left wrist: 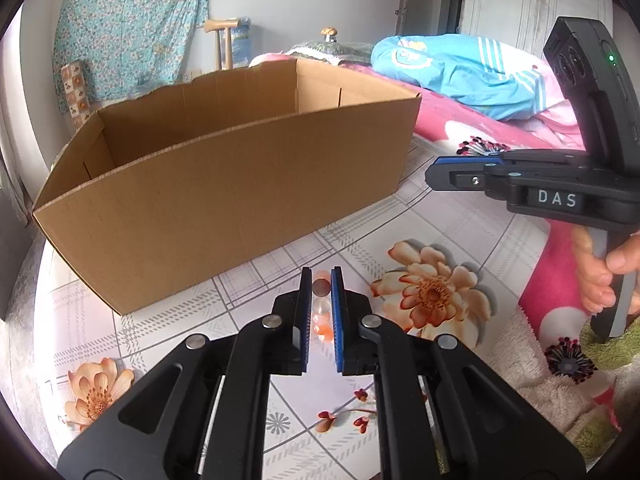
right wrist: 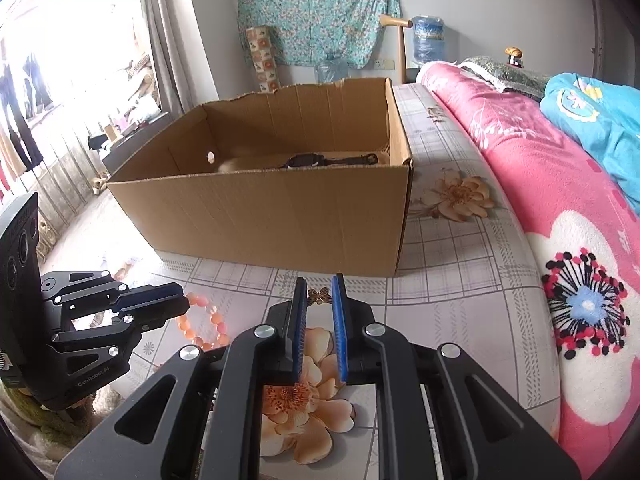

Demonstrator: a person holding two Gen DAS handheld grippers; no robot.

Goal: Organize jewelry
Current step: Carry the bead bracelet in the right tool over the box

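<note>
Gripping bead bracelet [left wrist: 320, 312] in left tool [left wrist: 321, 276] | butterfly charm [right wrist: 319, 295] in right tool [right wrist: 319, 284]

Plain brown cardboard box [right wrist: 280, 220], peach-orange bead bracelet [right wrist: 200, 320], grey-checked floral sheet [right wrist: 460, 300], pink flowered blanket [right wrist: 540, 168]

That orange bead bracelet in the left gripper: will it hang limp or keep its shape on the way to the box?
The bead bracelet, pinched in the left gripper, probably droops: it looks like separate round beads on a cord, so the free loop should sag and swing. The smooth, glossy beads could slip between the pads. It looks light for its size. Once released, loose beads may roll slightly.
</note>
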